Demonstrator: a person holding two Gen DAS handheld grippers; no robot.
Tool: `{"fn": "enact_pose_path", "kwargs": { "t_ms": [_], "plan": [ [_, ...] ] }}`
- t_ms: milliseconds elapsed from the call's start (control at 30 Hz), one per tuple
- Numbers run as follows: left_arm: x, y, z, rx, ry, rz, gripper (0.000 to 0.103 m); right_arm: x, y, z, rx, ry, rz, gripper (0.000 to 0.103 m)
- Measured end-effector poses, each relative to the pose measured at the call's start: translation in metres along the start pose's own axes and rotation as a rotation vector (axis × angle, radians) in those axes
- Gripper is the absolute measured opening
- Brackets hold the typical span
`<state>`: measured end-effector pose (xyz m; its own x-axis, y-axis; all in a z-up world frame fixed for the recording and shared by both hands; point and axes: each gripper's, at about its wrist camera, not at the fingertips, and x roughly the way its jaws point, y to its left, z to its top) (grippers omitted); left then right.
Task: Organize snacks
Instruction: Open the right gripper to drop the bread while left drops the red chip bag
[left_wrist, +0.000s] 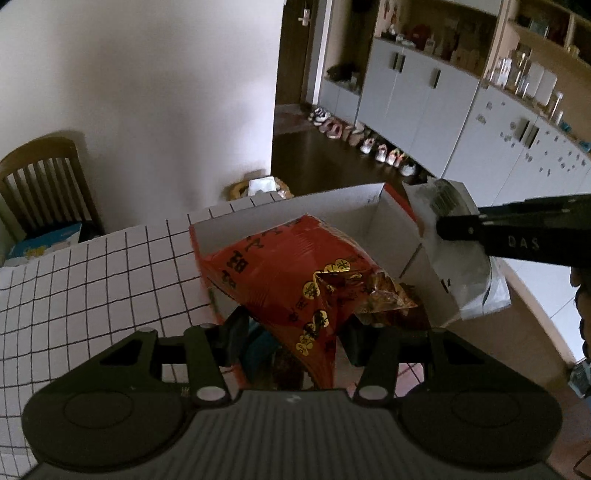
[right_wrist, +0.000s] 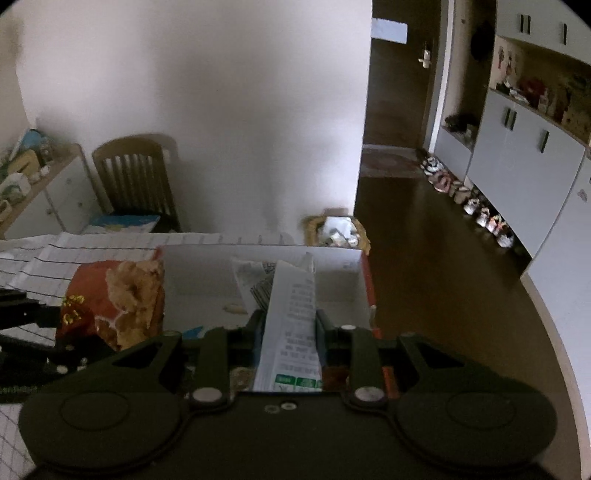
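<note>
Left fingers (left_wrist: 236, 332) clamp a red bag (left_wrist: 288, 273) over the box (left_wrist: 280, 210); right fingers (right_wrist: 320, 332) pinch a white packet (right_wrist: 291, 314).

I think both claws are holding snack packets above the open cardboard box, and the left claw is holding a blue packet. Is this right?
Not quite: the packet in the left claw is red with gold marks, as the left wrist view shows. The rest holds: the right claw holds a white packet, both above the open cardboard box.
</note>
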<state>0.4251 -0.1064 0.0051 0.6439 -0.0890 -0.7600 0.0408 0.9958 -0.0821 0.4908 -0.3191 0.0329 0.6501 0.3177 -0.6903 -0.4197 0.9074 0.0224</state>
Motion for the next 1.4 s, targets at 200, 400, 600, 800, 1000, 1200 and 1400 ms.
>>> {"fn": "enact_pose_path", "kwargs": {
  "t_ms": [200,400,600,800,1000,1200,1400],
  "plan": [
    [0.036,-0.01,0.01,0.003,0.059,0.02,0.052,0.037,-0.013,0.005,0.015,0.04,-0.004,0.027],
    [0.067,-0.016,0.016,0.021,0.104,0.047,0.052,0.069,-0.023,0.006,0.01,0.087,0.011,0.027],
    [0.092,-0.016,0.018,0.025,0.153,0.065,0.053,0.095,-0.027,0.004,0.013,0.133,0.022,0.027],
    [0.107,-0.023,0.02,0.057,0.186,0.094,0.053,0.112,-0.022,0.002,-0.002,0.162,0.02,0.027],
    [0.124,-0.027,0.02,0.064,0.23,0.11,0.055,0.123,-0.022,-0.001,0.001,0.196,0.016,0.028],
    [0.123,-0.027,0.023,0.043,0.232,0.117,0.07,0.122,-0.024,-0.006,0.013,0.207,0.03,0.03],
    [0.113,-0.028,0.022,0.041,0.221,0.103,0.07,0.112,-0.027,-0.008,0.025,0.192,0.053,0.032]
  ]
}}
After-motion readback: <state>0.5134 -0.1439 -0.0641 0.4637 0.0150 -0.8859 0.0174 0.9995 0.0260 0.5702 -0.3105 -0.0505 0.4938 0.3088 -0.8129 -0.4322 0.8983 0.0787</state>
